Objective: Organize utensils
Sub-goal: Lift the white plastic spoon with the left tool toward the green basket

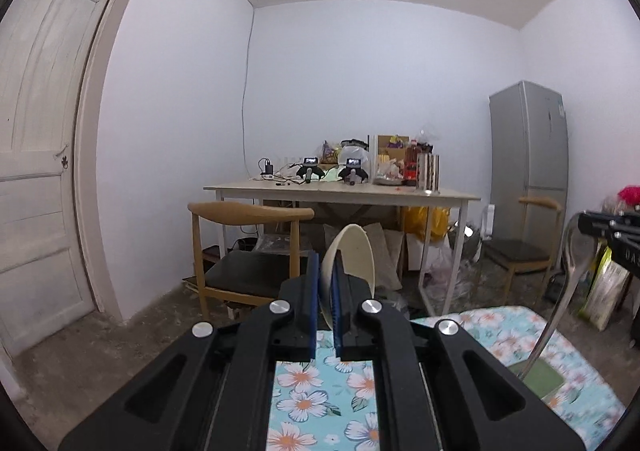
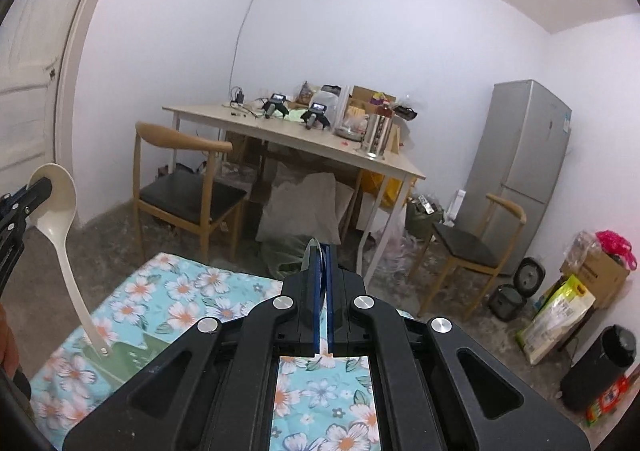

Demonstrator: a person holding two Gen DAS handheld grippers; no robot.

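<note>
Cream ladle (image 2: 54,207) bowl-up, clear ladle (image 1: 560,291) likewise

Desk (image 1: 340,193) at back wall w/ clutter on top, chair (image 1: 244,247) in front-left, fridge (image 1: 528,143) right, 2nd chair (image 1: 520,247) before it. Spoon (image 2: 54,207) left of right claw (image 2: 322,291).

Cream ladle (image 2: 54,207) looks like smooth matt plastic — the other ladle (image 1: 568,275) gleams as polished metal. Floral tablecloth (image 2: 188,291) reads as soft printed cloth; chair (image 1: 248,247) shows pale wood — fridge (image 2: 520,167) is brushed silver.
</note>
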